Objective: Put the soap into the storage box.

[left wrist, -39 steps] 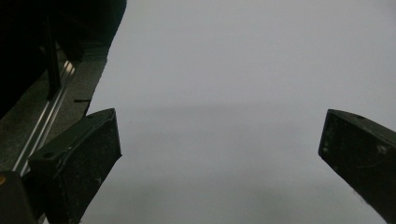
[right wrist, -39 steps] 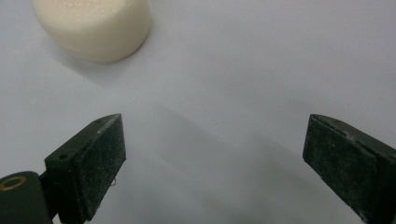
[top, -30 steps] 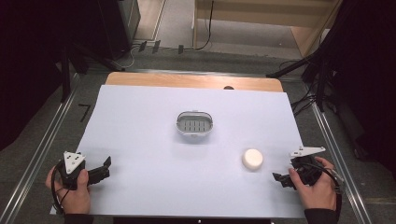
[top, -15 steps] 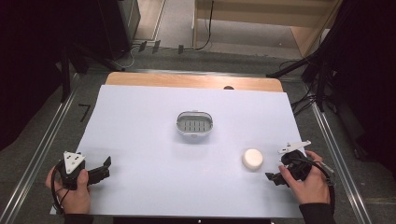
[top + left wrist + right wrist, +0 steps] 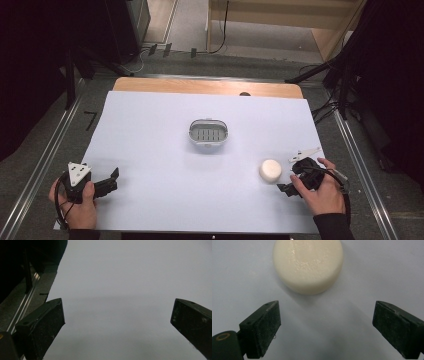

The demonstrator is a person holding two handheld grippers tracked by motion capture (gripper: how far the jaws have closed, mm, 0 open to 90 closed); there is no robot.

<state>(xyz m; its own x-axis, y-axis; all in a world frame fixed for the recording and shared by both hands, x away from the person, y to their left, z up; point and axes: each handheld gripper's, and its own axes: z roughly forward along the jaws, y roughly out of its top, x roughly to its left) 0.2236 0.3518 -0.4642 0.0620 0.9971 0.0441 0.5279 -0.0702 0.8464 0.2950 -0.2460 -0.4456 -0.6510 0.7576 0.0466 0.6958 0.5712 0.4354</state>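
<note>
A cream-white round puck (image 5: 270, 170) lay on a pale lavender sheet (image 5: 160, 150); at twelve o'clock, a grey slotted dish (image 5: 208, 133).

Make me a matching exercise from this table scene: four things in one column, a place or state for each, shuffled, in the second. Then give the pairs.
Things
1. soap
2. dish
3. left gripper
4. right gripper

Places or states
A. middle of the sheet, nothing in it
B. open, aimed at the round bar just ahead of its jaws
C. cream, lying flat near the right hand
D. open over bare sheet at the near left corner

Pairs: 1-C, 2-A, 3-D, 4-B
</note>
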